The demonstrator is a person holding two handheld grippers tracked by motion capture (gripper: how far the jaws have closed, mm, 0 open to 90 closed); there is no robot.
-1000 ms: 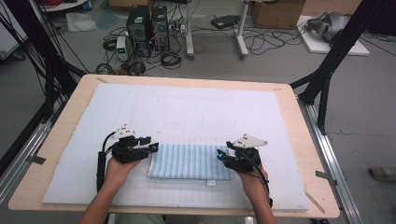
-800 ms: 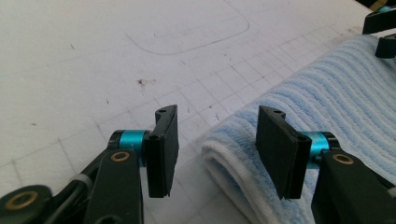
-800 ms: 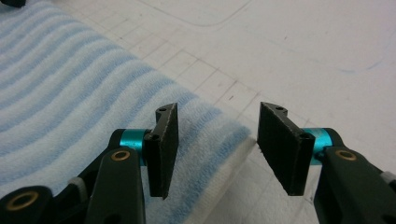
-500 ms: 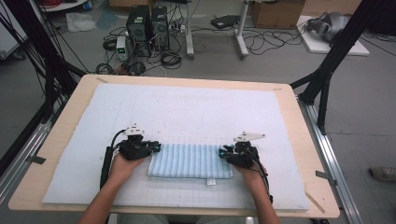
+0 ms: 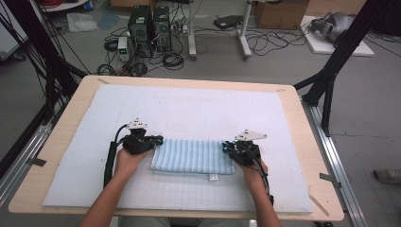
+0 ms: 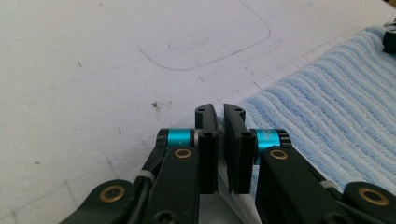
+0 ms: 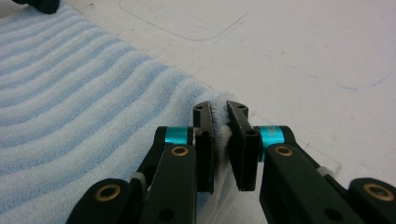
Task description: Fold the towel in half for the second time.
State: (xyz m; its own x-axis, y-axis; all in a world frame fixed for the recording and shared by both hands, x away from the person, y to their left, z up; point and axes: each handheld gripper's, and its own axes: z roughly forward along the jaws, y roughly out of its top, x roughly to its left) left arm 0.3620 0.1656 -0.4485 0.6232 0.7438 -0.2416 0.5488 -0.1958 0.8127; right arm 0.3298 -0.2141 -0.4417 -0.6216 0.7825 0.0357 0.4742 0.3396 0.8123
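Left gripper (image 5: 158, 140) and right gripper (image 5: 226, 145) each pinch a far corner of the folded blue towel (image 5: 193, 156) on the white mat (image 5: 189, 109).

A folded towel (image 5: 193, 156) lies on the foam mat (image 5: 189, 109) near the mat's front edge, midway between its sides. The left gripper (image 5: 158, 139) sits at the towel's far left corner, the right gripper (image 5: 225, 146) at its far right corner. The mat covers most of the tabletop (image 5: 309, 156).

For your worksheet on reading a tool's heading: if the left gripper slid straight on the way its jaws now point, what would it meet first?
Probably nothing soon: beyond the left gripper, shut on the towel corner, lies bare white mat; the towel runs off to one side. Depth is uncertain.
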